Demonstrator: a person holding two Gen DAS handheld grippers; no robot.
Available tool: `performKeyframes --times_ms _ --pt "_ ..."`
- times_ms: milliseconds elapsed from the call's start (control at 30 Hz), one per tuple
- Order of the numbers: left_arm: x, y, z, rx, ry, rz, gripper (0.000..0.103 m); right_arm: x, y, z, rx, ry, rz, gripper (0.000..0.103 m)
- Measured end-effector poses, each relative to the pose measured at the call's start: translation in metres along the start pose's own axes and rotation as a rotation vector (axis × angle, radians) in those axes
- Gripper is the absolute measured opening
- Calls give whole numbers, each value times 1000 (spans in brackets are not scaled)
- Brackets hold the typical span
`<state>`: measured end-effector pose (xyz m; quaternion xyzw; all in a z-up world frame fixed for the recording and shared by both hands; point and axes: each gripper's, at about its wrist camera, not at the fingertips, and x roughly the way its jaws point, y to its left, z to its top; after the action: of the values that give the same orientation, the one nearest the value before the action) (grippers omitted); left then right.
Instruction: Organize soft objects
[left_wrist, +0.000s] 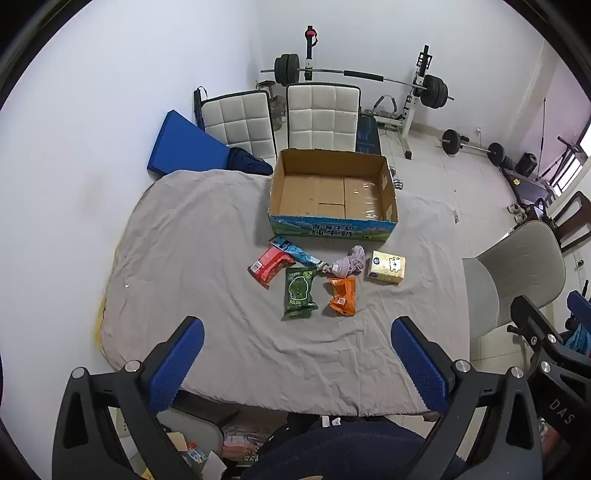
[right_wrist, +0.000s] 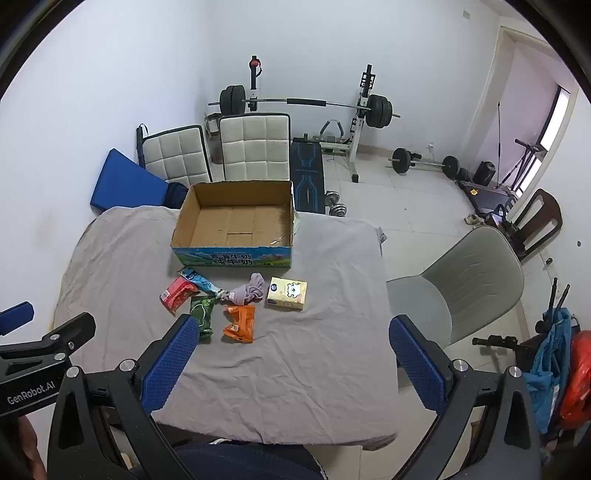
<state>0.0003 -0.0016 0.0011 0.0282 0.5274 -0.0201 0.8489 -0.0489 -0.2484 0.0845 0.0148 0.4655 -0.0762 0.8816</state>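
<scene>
On the cloth-covered bench (left_wrist: 207, 258) stands an open cardboard box (left_wrist: 332, 192), the landmark for all else. Box interior: bare cardboard floor, nothing inside.

Items, all on the near side of the box:
- blue pouch (left_wrist: 293, 252), just in front of the box's front wall, lying diagonally
- red packet (left_wrist: 269, 266), in front of the box toward its left corner, touching the blue pouch
- green packet (left_wrist: 300, 291), further out from the box, beside the red packet
- orange packet (left_wrist: 342, 301), further out, near the green one but apart from it
- lilac cloth bundle (left_wrist: 349, 263), bunched, in front of the box near its middle
- yellow tissue pack (left_wrist: 386, 272), in front of the box's right corner

Left tool (left_wrist: 295, 354): spread wide, holds nothing, hovers over the near bench edge, well short of the items.
Right tool (right_wrist: 291, 354): likewise wide apart and empty, same standoff.

Progress, judged: not started. Six items left to move, presumably into the box; none gripped.
</scene>
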Motion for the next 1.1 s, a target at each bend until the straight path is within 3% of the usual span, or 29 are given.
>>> performKeyframes --times_ms 333,1100 --pt "-10 6 0 19 -53 12 103 -1 -3 2 19 6 -2 103" --pt "-9 6 -1 12 -67 8 103 -3 1 6 21 -5 0 103"
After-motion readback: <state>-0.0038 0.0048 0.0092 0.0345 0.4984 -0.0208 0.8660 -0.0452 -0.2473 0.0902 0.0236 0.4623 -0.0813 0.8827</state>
